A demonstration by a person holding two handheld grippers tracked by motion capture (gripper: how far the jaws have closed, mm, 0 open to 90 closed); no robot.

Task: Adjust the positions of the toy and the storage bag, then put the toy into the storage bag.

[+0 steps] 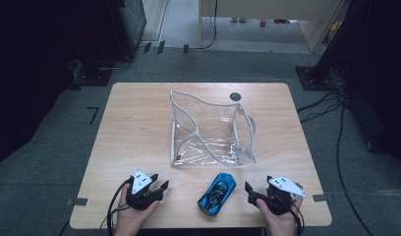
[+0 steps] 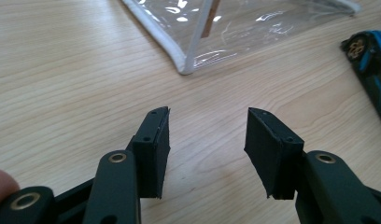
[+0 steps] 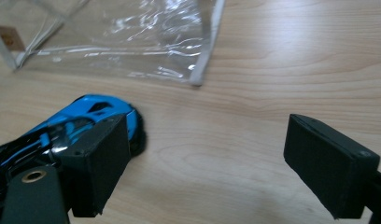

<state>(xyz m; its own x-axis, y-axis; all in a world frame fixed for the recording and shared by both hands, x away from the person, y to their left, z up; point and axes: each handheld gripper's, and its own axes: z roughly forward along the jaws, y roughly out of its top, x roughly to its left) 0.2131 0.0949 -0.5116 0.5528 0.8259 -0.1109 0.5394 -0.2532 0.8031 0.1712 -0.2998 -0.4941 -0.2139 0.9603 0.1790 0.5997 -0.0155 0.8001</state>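
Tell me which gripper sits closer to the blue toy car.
The right gripper: the blue toy car lies just beside its jaw. The left gripper sits farther off, with bare table between its jaws.

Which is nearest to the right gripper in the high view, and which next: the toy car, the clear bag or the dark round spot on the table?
Measured from the right gripper:
1. Toy car, just to its left, near the table's front edge.
2. Clear bag, farther back at the middle of the table.
3. Dark round spot, behind the bag near the far edge.

Blue-and-black toy car (image 1: 216, 193), clear white-edged bag (image 1: 211, 130).
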